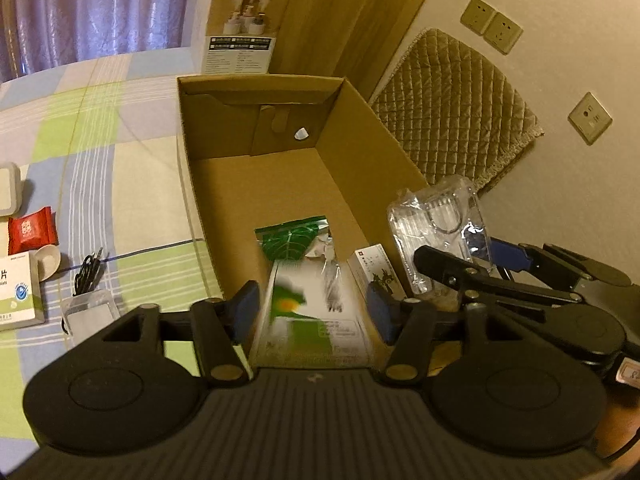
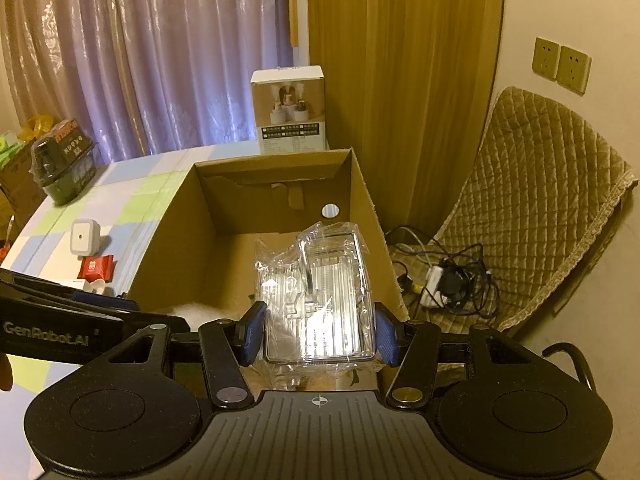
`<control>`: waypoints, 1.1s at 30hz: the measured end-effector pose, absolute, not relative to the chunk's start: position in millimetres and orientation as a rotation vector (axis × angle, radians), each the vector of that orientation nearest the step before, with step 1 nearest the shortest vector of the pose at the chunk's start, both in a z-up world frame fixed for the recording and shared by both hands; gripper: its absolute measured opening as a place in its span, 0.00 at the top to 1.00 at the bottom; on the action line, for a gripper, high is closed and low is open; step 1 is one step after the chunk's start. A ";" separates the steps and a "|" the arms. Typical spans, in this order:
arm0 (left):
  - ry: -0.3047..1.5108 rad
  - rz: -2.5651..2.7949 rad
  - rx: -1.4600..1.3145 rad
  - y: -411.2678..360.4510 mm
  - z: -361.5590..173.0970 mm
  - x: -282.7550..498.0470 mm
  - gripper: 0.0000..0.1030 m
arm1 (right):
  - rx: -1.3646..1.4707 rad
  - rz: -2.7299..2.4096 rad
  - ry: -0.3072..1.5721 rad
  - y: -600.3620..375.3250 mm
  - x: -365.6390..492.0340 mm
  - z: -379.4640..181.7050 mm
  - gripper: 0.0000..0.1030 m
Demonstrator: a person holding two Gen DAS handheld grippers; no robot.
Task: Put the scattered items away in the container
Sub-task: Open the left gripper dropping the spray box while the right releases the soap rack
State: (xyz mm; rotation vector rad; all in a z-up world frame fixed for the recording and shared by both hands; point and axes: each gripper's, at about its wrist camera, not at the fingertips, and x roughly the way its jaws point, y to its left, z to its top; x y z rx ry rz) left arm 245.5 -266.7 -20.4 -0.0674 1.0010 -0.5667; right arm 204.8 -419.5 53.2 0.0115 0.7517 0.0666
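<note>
Two tongs are over the cardboard box (image 1: 384, 148) now, because that is where the scattered things go. My left tongs (image 1: 316, 304) are wide apart and grip nothing. A green and white packet (image 1: 308, 312) shows blurry between them, touching neither pad as far as I can tell, so I think it is dropping into the box. A small white carton (image 1: 374, 268) and a green bag (image 1: 292, 240) lie inside already.

My right tongs (image 2: 319, 330) are pressed against both sides of a clear plastic pack (image 2: 320, 300). I hold it above the open box so it can fall straight in.

More things wait outside on the checked bed cover (image 1: 120, 152): a red candy pack (image 1: 30, 230), a black cable (image 1: 86, 272) and a white medicine box (image 1: 18, 292).
</note>
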 end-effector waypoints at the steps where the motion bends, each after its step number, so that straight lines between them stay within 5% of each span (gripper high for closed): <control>1: 0.998 -0.563 -0.065 -264.4 -20.2 244.9 0.44 | 0.011 0.066 0.752 -419.4 204.8 52.9 0.44; 17: 0.991 -0.611 0.029 -240.9 -15.4 223.6 0.41 | 0.020 0.074 0.753 -411.5 202.3 51.4 0.44; 22: 1.001 -0.609 0.103 -249.0 -27.2 221.9 0.27 | 0.023 0.067 0.761 -411.6 203.1 47.7 0.44; 33: 1.007 -0.580 0.128 -255.8 -38.8 228.0 0.33 | 0.026 0.079 0.764 -408.4 206.9 45.2 0.44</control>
